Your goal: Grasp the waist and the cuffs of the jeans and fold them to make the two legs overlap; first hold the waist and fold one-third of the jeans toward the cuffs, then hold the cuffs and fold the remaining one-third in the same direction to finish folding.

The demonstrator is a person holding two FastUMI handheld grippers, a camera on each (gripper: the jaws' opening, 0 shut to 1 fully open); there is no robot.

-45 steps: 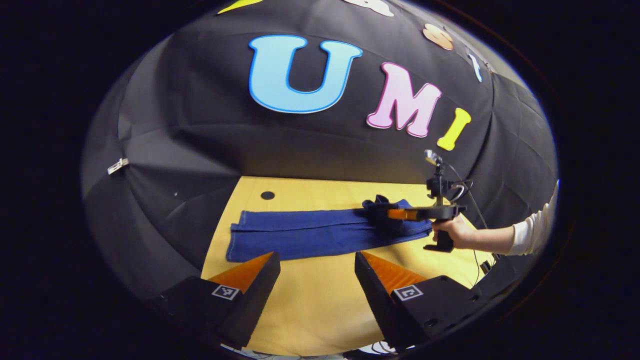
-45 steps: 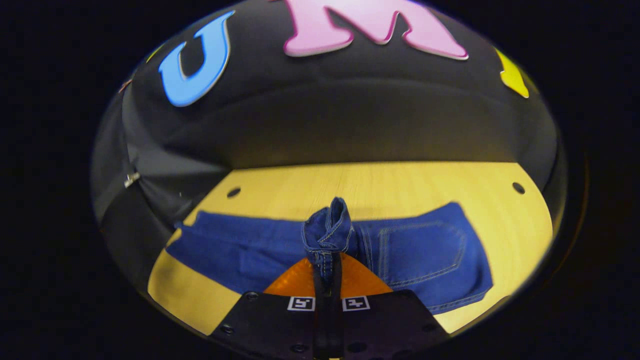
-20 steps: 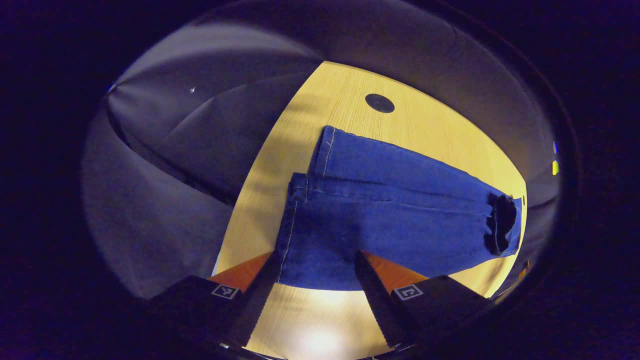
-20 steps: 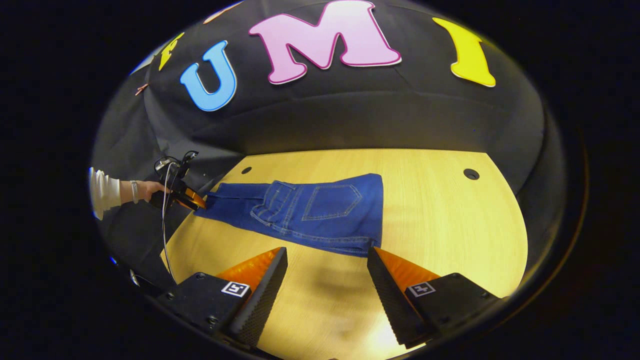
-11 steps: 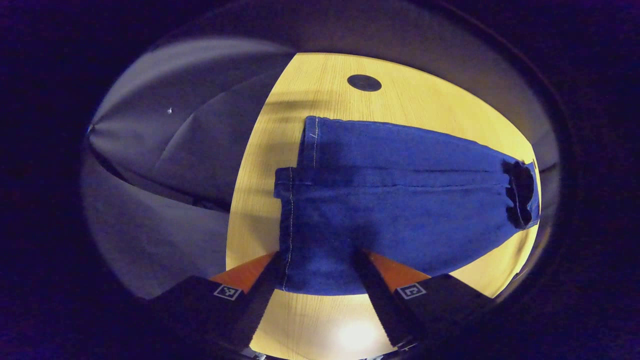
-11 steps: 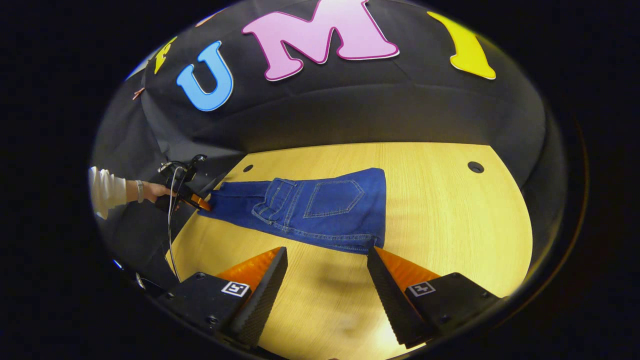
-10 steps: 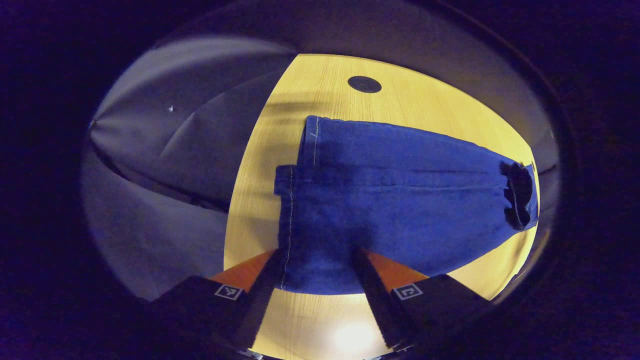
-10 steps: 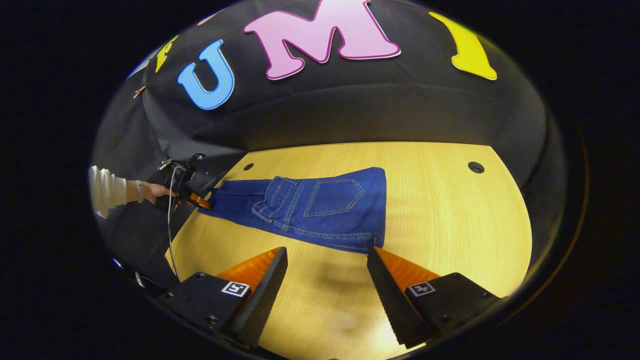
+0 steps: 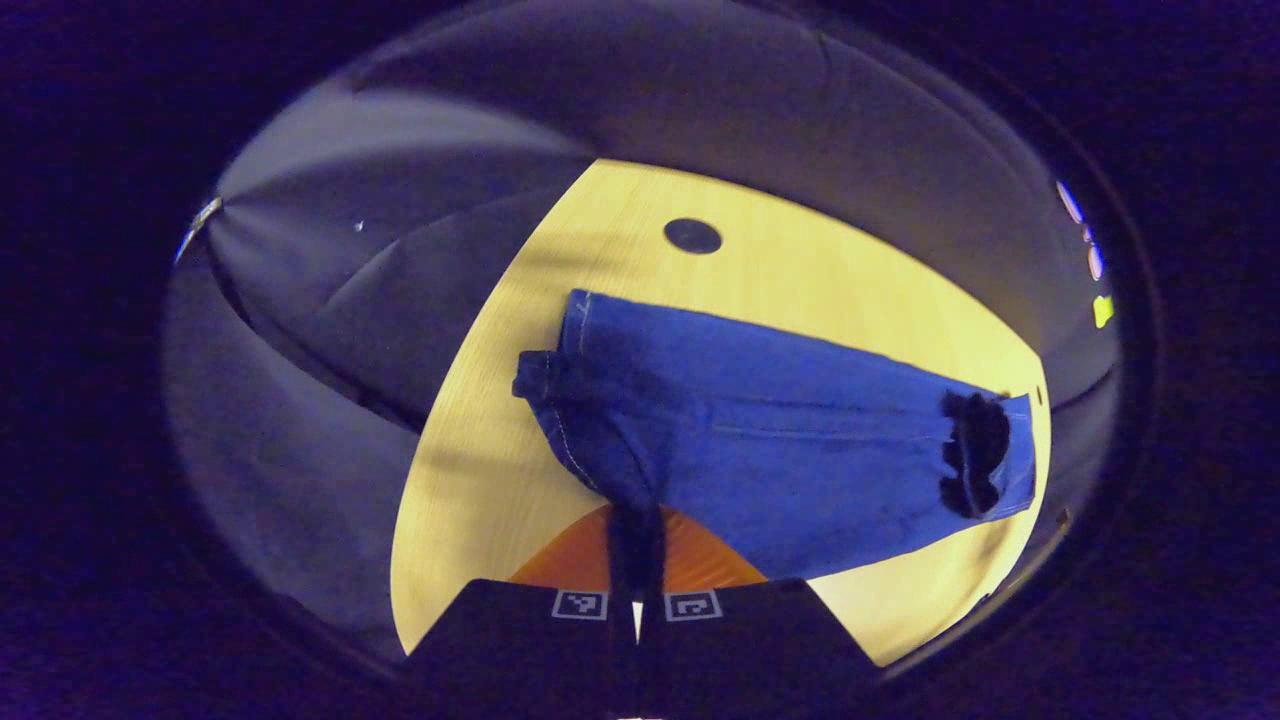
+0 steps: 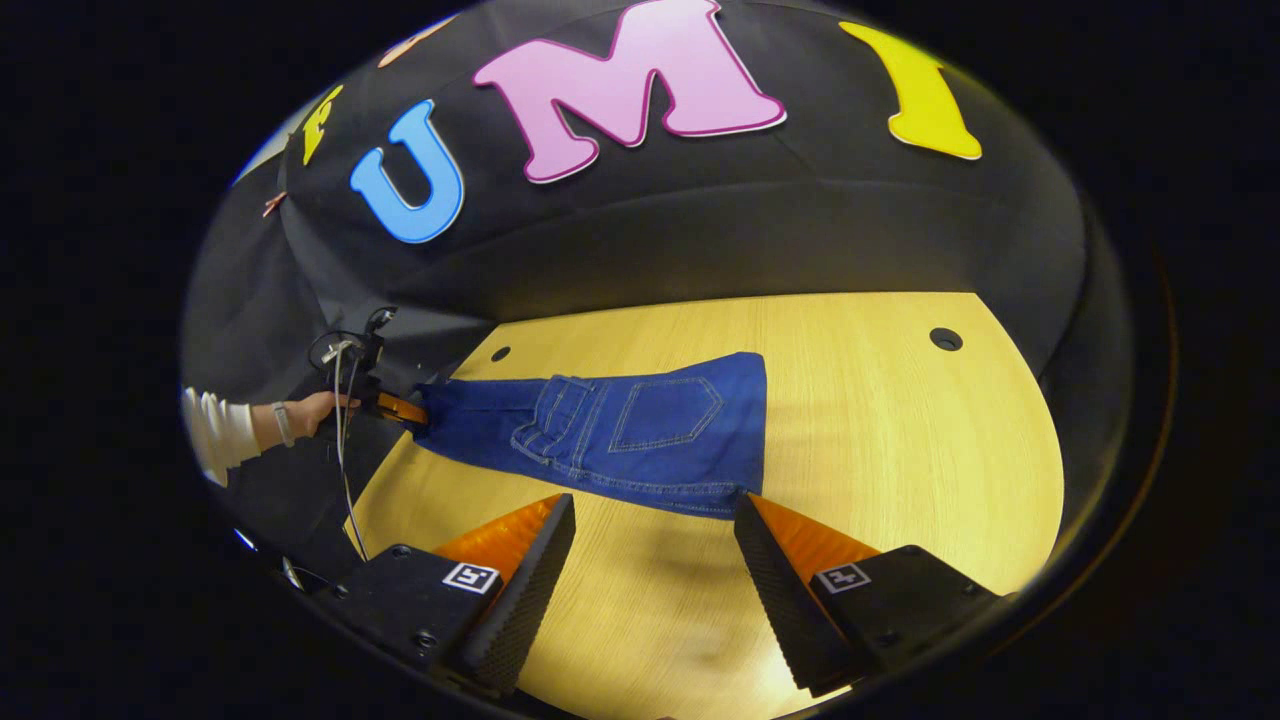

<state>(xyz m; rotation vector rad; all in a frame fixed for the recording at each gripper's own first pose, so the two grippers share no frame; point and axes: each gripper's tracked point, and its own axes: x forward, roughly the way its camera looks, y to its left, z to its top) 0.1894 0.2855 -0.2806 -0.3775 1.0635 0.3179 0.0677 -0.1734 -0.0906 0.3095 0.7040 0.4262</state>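
The left gripper (image 9: 634, 560) pinches the cuffs (image 9: 560, 400), the jeans (image 9: 780, 430) stretching lengthwise ahead of its jaws toward the folded waist (image 10: 570, 420), while the right gripper (image 10: 650, 560) gapes wide, farther off.

Jeans (image 10: 640, 435): 1 pair, part folded. Table (image 10: 900, 470): 1. Holes in tabletop: 2, left (image 10: 500, 353) and right (image 10: 945, 339). Grippers: 2, left gripper (image 9: 636, 545) and right gripper (image 10: 650, 560). Hand (image 10: 315, 410): 1. Sleeve (image 10: 215, 435): 1.

Left gripper (image 9: 634, 560) now closed on cuffs (image 9: 600, 470)
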